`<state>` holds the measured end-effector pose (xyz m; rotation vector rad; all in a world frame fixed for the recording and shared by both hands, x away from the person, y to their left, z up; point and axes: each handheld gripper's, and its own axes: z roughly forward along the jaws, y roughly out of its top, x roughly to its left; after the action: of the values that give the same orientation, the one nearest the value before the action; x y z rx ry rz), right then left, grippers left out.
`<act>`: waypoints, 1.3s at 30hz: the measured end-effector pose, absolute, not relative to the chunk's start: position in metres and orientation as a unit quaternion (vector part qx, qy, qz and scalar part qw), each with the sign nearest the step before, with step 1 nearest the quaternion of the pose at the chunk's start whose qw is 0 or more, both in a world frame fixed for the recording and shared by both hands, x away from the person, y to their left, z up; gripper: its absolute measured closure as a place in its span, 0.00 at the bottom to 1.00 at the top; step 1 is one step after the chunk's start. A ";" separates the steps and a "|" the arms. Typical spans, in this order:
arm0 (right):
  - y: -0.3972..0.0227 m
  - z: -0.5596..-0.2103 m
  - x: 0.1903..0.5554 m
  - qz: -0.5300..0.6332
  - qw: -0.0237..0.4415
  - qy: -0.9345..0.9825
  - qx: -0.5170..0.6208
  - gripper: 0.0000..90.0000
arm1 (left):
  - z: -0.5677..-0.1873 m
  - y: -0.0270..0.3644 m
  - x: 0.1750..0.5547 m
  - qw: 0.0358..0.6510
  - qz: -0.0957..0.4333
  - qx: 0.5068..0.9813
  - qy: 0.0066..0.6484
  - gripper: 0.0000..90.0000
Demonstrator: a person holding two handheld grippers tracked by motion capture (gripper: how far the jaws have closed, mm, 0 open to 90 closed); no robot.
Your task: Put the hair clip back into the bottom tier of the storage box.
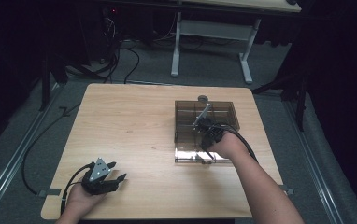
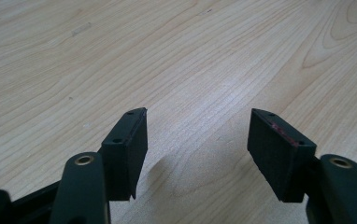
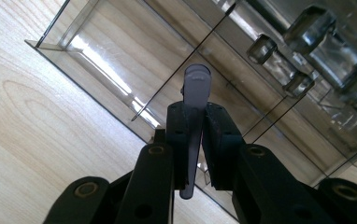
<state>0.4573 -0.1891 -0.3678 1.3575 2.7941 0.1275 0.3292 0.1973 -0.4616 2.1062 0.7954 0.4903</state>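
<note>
A smoky transparent organiser box (image 1: 228,109) with several compartments sits on the right half of the wooden table (image 1: 130,121). My right gripper (image 1: 203,127) hovers over its near compartments, shut on a thin pale grey stick (image 1: 204,113) that points up and away. In the right gripper view the stick (image 3: 196,81), with a rounded end, is pinched between the jaws of my right gripper (image 3: 196,114) above a divider of the box (image 3: 102,60). My left gripper (image 1: 117,171) rests at the table's near left, open. Bare wood lies between the pads of this gripper (image 2: 197,140).
A small round grey object (image 1: 203,98) lies just behind the box. Clear chunky plastic parts (image 3: 307,32) line the box's far side. A white-legged desk (image 1: 211,28) stands beyond the table. Cables trail over the floor at the left (image 1: 36,140).
</note>
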 end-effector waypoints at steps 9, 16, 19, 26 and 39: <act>-0.192 -0.375 0.464 0.037 0.022 0.908 0.416 0.90 | -0.462 0.197 0.329 0.406 0.194 0.836 0.314 0.43; -0.196 -0.383 0.465 0.042 0.022 0.907 0.419 0.90 | -0.462 0.197 0.329 0.405 0.195 0.837 0.313 0.43; -0.198 -0.386 0.466 0.042 0.021 0.904 0.426 0.90 | -0.462 0.197 0.329 0.405 0.195 0.837 0.314 0.43; -0.199 -0.395 0.464 0.042 0.021 0.906 0.421 0.90 | -0.462 0.196 0.329 0.404 0.196 0.837 0.314 0.43; -0.191 -0.403 0.461 0.034 0.018 0.914 0.404 0.90 | -0.462 0.197 0.330 0.403 0.195 0.838 0.313 0.43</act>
<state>0.4606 -0.1911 -0.4027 1.2566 2.8388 0.1056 0.3295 0.1965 -0.4617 2.1171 0.7900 0.4939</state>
